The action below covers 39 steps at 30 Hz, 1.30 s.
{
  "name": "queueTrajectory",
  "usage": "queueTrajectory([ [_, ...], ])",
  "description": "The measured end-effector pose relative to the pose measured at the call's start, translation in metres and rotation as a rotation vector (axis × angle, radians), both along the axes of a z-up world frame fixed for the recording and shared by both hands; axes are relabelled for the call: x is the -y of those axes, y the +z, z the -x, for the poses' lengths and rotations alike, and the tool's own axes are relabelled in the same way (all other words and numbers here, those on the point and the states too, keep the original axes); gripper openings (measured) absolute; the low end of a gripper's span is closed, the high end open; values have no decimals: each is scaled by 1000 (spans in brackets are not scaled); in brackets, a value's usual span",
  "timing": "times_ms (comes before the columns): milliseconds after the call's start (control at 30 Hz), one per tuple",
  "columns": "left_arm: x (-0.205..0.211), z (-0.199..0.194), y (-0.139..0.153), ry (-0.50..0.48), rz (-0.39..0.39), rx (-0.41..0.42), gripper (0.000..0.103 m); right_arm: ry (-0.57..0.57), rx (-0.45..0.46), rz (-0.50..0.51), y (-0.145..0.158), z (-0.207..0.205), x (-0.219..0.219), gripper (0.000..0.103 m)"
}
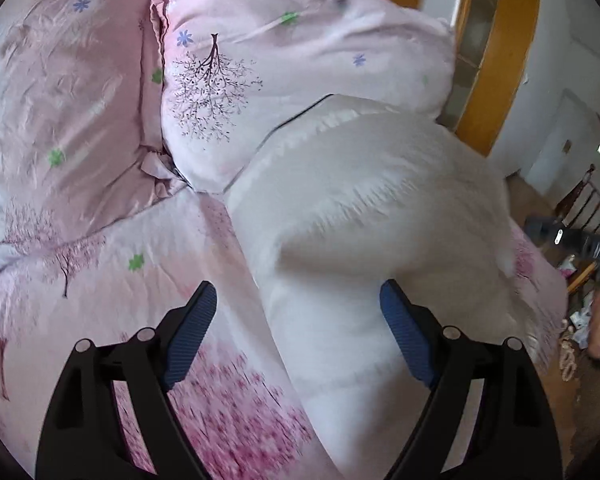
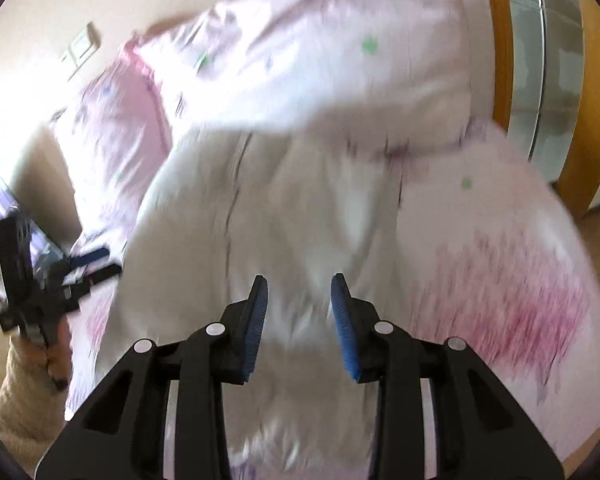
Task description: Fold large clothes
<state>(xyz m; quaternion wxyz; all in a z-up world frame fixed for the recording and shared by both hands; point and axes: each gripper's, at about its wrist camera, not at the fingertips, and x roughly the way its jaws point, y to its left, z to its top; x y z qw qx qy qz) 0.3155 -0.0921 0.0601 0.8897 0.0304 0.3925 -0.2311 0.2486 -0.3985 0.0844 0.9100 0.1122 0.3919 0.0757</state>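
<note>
A large white garment (image 1: 364,216) lies in a bulky heap on a pink flowered bed cover (image 1: 100,280), reaching from the pillows toward me. My left gripper (image 1: 298,300) is open wide above its near end, with nothing between the pads. In the right wrist view the same garment (image 2: 284,208) lies below my right gripper (image 2: 300,292), which is open and empty. The view is blurred. The left gripper (image 2: 40,276) shows at the left edge, held by a hand, and the right gripper (image 1: 580,240) shows at the right edge of the left wrist view.
Two pink flowered pillows (image 1: 72,92) (image 1: 300,48) lie at the head of the bed. A wooden door frame (image 1: 496,56) stands to the right. The bed's right edge (image 2: 572,280) drops to a floor with clutter (image 1: 580,320).
</note>
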Motion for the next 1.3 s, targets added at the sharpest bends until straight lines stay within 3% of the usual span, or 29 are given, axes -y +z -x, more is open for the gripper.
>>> queueTrajectory([
  [100,12,-10,1,-16,-26,16,84,7,-14,11,4,-38,-1,35],
  [267,22,-24,-5,-37,-22,-17,84,24,-267,81,-52,-101,-5,34],
  [433,30,-31,-19,-31,0,-55,85,24,-352,97,-75,-116,-7,34],
  [567,41,-28,-24,-11,-69,-19,85,26,-403,99,-83,-123,-8,34],
  [700,39,-22,-19,-11,-112,-1,85,17,-346,87,-61,-101,-7,34],
  [867,30,-24,-23,0,-72,-29,85,103,-236,-15,-29,-36,-15,34],
  [967,32,-23,-24,0,-64,-20,85,97,-283,72,-51,-31,-27,34],
  [1067,34,-20,-24,16,-45,10,85,83,-308,-23,-79,-42,-20,34],
  [1167,22,-14,-17,27,39,-1,84,76,-328,-54,-84,-49,-17,34],
  [1200,11,-12,-14,27,99,-26,84,77,-326,-61,-83,-49,-15,34],
  [1300,-14,-9,-12,41,179,-72,84,73,-320,-113,-70,-40,-3,35],
])
